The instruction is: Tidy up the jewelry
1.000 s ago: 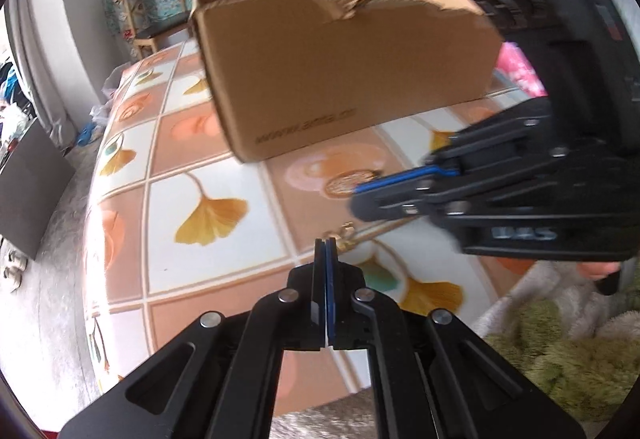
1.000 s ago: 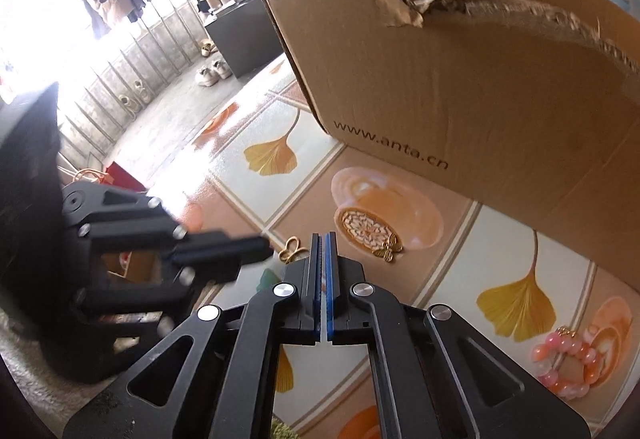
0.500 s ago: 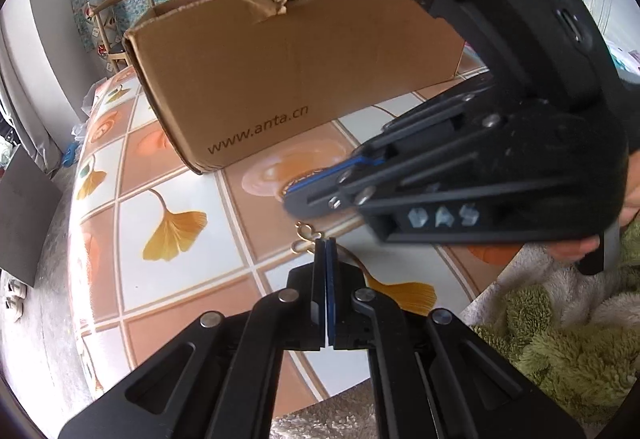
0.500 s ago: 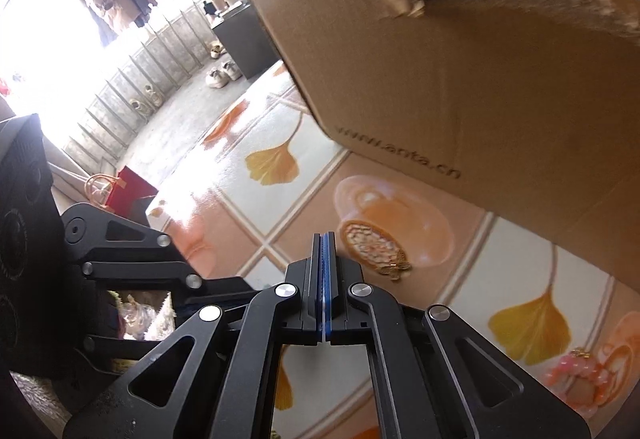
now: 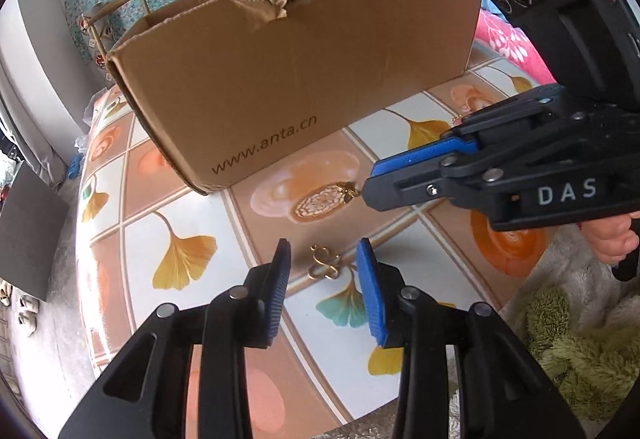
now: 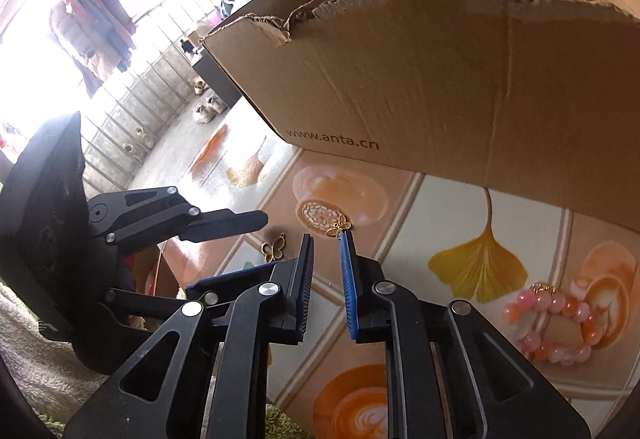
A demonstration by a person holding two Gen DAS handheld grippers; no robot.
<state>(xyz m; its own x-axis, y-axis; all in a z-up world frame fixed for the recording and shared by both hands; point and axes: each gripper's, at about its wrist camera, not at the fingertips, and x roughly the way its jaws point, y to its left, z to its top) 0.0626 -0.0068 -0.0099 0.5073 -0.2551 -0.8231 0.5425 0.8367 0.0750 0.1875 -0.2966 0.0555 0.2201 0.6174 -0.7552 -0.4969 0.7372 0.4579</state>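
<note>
Both grippers' jaws are opening, empty: left gripper point(image 5: 323, 259) over a gold butterfly charm point(image 5: 324, 263), right gripper point(image 6: 326, 239) nearing another point(image 6: 338, 226); each must descend and pinch.

two butterfly charms point(image 6: 274, 247), one bead bracelet point(image 6: 556, 319), one box point(image 6: 440, 87)

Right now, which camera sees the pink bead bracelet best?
The right wrist view: the pink bead bracelet lies whole on the tiled tabletop, low at the right. The left wrist view shows none of it; the right gripper fills that side.
</note>
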